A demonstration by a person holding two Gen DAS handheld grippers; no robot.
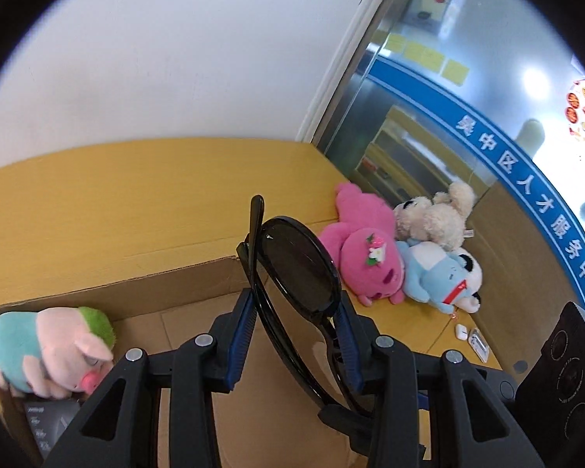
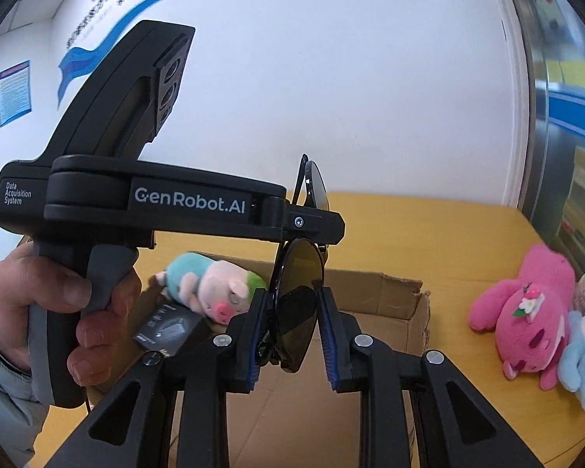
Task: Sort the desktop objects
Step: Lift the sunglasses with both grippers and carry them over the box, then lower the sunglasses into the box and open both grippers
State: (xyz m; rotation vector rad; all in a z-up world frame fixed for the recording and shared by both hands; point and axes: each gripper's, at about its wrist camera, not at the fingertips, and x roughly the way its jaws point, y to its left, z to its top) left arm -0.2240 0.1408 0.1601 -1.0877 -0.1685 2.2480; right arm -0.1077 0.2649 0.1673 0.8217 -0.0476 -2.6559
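The yellow bench [image 1: 97, 202] fills the middle of both views, and the brown cardboard box [image 2: 374, 292] sits on it with its top open. In the right wrist view the left gripper [image 2: 308, 226] reaches in from 9 o'clock, lying flat over the box, and a bare hand [image 2: 70, 304] squeezes its grey handle at 8 o'clock. Its fingers are clenched on the black sunglasses [image 1: 300, 269], which hang in the air above the box. The right gripper [image 2: 290, 335] points up from 6 o'clock with its blue fingers [image 2: 327, 335] on each side of one dark lens; I cannot tell if they press it or just sit close. In the left wrist view only a black corner of the right gripper shows at 4 o'clock. A pig plush [image 1: 54, 347] lies in the box at 8 o'clock, partly on a black packet [image 2: 163, 327] whose words are too small to read. A pink plush [image 1: 362, 249], a cream plush [image 1: 436, 214] and a blue plush [image 1: 436, 269] lie in a pile on the bench at 3 o'clock. Two tiny white things [image 1: 470, 335] near them are too small to make out.
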